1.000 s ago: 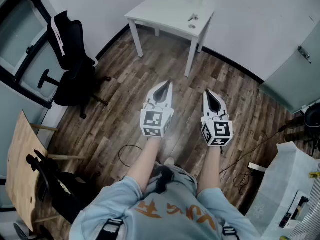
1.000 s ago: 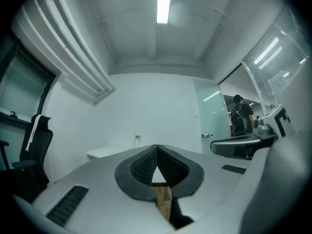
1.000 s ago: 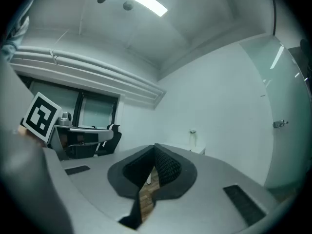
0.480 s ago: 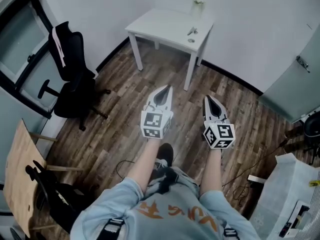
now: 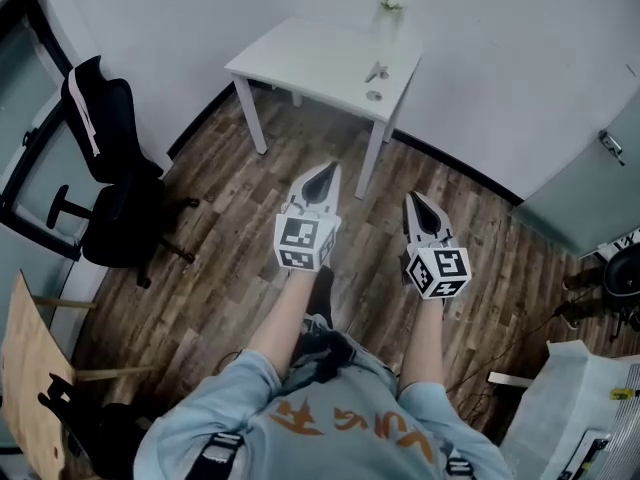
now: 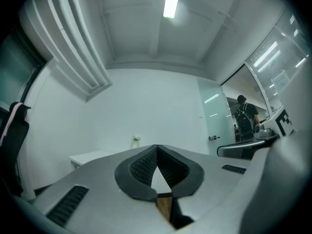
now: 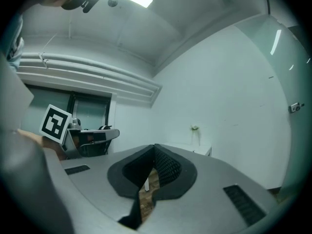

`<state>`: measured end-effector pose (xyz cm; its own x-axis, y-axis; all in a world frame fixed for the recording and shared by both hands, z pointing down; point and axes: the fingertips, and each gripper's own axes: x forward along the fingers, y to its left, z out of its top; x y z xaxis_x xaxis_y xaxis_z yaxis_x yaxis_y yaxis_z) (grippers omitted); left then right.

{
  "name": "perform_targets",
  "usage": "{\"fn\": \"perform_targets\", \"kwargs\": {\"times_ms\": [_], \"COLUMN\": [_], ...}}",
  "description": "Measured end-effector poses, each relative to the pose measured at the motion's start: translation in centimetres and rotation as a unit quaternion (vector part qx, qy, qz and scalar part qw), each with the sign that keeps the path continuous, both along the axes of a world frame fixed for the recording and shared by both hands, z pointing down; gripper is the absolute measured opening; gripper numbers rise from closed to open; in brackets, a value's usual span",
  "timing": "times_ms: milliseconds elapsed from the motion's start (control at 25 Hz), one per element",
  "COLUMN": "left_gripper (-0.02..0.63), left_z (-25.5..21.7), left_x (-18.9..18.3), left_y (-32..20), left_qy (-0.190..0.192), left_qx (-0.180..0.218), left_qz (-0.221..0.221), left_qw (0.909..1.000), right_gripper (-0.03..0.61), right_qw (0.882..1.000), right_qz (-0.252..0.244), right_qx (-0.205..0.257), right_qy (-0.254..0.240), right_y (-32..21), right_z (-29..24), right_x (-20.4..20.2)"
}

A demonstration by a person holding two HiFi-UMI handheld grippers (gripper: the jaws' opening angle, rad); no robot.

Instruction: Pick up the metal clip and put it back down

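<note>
Now: jaws together, empty.
The metal clip point(image 5: 377, 70) lies on the white table point(image 5: 300, 53) at twelve o'clock, beyond left gripper point(image 5: 331, 166) and right gripper point(image 5: 411, 197).

The floor point(image 5: 200, 238) is dark wood planks, slightly glossy. At 12 o'clock the table point(image 5: 300, 53) looks smooth, matt white; the metal clip point(image 5: 377, 70) on it is dull grey. The left gripper point(image 5: 328, 168) and right gripper point(image 5: 413, 200) have matt grey plastic shells and black, finely ribbed pads point(image 6: 144, 168).

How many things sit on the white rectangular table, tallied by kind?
Small metal clip: 1
Small round grey object: 1
Small vase with pale sprig: 1
Total: 3
</note>
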<state>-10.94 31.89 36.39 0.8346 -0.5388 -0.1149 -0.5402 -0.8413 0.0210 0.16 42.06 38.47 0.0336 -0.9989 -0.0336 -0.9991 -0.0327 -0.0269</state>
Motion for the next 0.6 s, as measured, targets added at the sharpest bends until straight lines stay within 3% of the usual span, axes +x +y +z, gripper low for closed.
{"fn": "perform_targets", "kwargs": {"times_ms": [160, 360, 600], "left_gripper": [0.025, 0.025, 0.025], "left_z": [3.1, 4.3, 3.3], "left_x": [5.2, 13.0, 18.8], "left_y": [-11.4, -24.4, -36.6], "left_qy": [0.008, -0.049, -0.025], "left_qx": [-0.034, -0.047, -0.075], "left_qz": [-0.005, 0.013, 0.017], "left_qw": [0.9994, 0.9976, 0.9967], "right_gripper": [0.012, 0.012, 0.012], "right_qw": [1.0, 0.997, 0.997], "right_qz": [-0.001, -0.01, -0.004], "right_qx": [0.002, 0.006, -0.018], "right_qy": [-0.029, -0.074, -0.081], "right_y": [-10.7, -25.6, -38.6], "right_z": [2.8, 2.6, 2.1], "right_x": [5.3, 11.4, 16.7]}}
